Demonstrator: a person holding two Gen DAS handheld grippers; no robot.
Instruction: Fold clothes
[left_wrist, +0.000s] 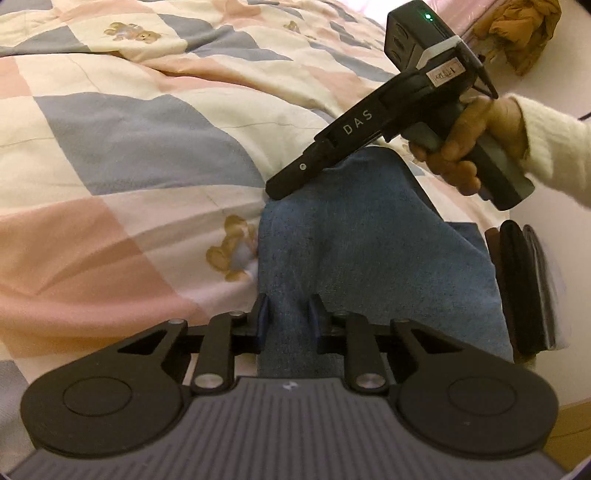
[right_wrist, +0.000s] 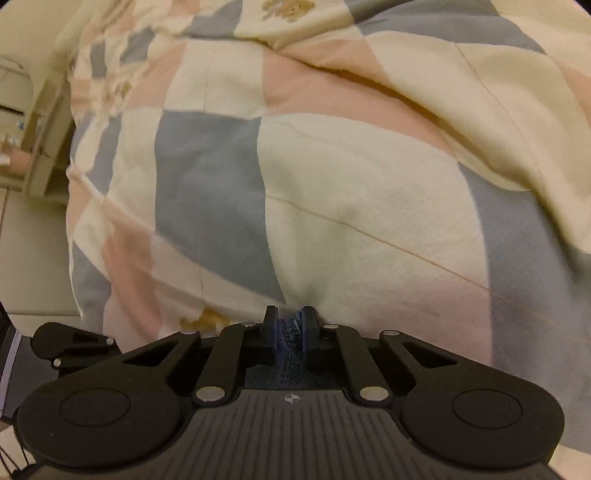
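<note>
- Your quilt (left_wrist: 129, 155) covers the bed: soft, puffy cotton in a patchwork of cream, pink and grey-blue squares, some printed with small brown teddy bears (left_wrist: 231, 247), creased into loose folds.
- Your left gripper (left_wrist: 287, 317) points down at the near end of the blue garment (left_wrist: 354, 240), its jaws nearly together with the cloth running between the blue pads; you seem to have it pinched, though the contact is not plain.
- The blue garment is a thick, fuzzy fabric, folded into a long strip lying on the quilt near the bed's right edge.
- Your right gripper (left_wrist: 275, 190), black with a matte plastic body, meets the garment's far corner; in its own view its jaws are clamped tight on a bunched ridge of the blue cloth.
- Your right hand (left_wrist: 461, 147), in a cream knitted sleeve (left_wrist: 554, 147), wraps the handle.
- Beside the garment, at the bed's edge, lies a dark folded stack (left_wrist: 517, 288).
</note>
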